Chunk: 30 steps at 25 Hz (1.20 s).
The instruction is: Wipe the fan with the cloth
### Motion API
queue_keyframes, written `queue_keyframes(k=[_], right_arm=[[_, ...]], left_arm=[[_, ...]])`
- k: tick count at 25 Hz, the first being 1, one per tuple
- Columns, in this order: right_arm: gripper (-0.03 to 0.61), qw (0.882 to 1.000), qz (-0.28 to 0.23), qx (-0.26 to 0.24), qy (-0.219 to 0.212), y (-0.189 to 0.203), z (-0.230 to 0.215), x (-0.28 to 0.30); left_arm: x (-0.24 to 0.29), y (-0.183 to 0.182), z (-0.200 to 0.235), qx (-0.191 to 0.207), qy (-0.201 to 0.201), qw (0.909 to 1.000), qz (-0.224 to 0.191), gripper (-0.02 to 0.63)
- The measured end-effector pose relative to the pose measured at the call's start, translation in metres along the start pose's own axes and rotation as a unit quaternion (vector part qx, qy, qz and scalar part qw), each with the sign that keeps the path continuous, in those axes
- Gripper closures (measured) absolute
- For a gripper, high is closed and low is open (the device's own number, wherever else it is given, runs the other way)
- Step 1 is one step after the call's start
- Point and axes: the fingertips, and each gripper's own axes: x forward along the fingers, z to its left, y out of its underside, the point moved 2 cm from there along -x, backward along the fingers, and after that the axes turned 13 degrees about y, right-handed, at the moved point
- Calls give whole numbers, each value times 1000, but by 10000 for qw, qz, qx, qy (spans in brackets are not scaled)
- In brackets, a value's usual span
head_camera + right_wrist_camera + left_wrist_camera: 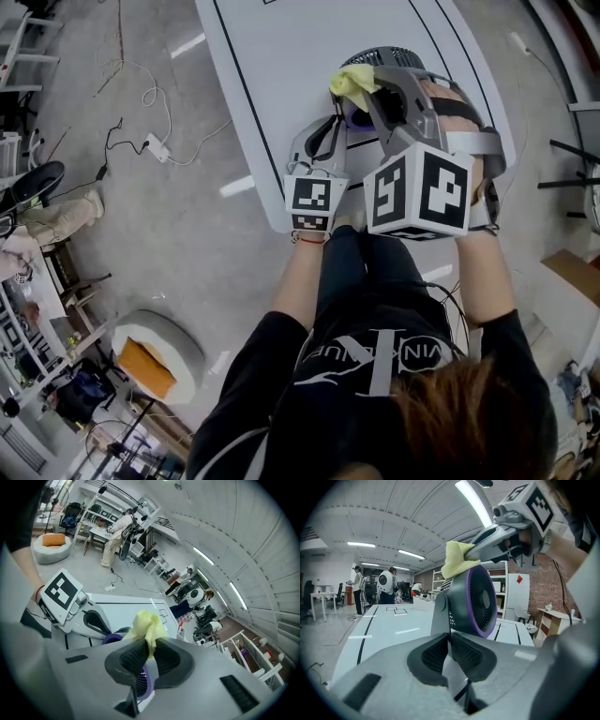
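Pinching the yellow cloth (146, 623) between its ribbed pads, your right hand-held gripper (149, 651) has its jaws pressed onto the bunched fabric, most of which puffs out beyond the tips. From the left gripper view the cloth (457, 559) sits on the very top of the fan (459, 604), at 12 o'clock on its purple rim (469, 597), touching it, with the right hand-held gripper reaching in from 2 o'clock. Your left hand-held gripper (450, 644) is closed too. Its jaws are drawn together on the fan's pale grey stand (440, 613), a strip of which shows between the pads, while the dark grille (485, 597) faces toward 3 o'clock in that view. In the head view the fan (394, 56) stands on the white desk (281, 56), at 12 o'clock from your hands and close to the desk's near edge. The cloth (354, 80) lies at its 8 o'clock side, and the left hand-held gripper meets the fan from 7 o'clock, just beside the right one. Black lines (241, 84) run along the desk. On the floor at 9 o'clock from the desk a cable (141, 112) trails to a small white plug (157, 147). At 7 o'clock, well apart, sits a round white cushion (178, 342) with an orange pad (148, 367) on it.
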Motion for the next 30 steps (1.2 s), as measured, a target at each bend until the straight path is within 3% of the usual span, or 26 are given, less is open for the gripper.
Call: queue_keyframes(k=[13, 20, 30], right_arm=[[551, 9930, 495, 955, 492, 67, -28, -33], [551, 9826, 789, 1614, 462, 104, -19, -33], [549, 9725, 1265, 1926, 331, 145, -1, -28]], left_arm=[[-7, -2, -14, -36, -82, 9999, 78, 580], [-8, 1, -11, -111, -124, 9998, 89, 581], [-6, -1, -12, -134, -142, 9997, 141, 581]])
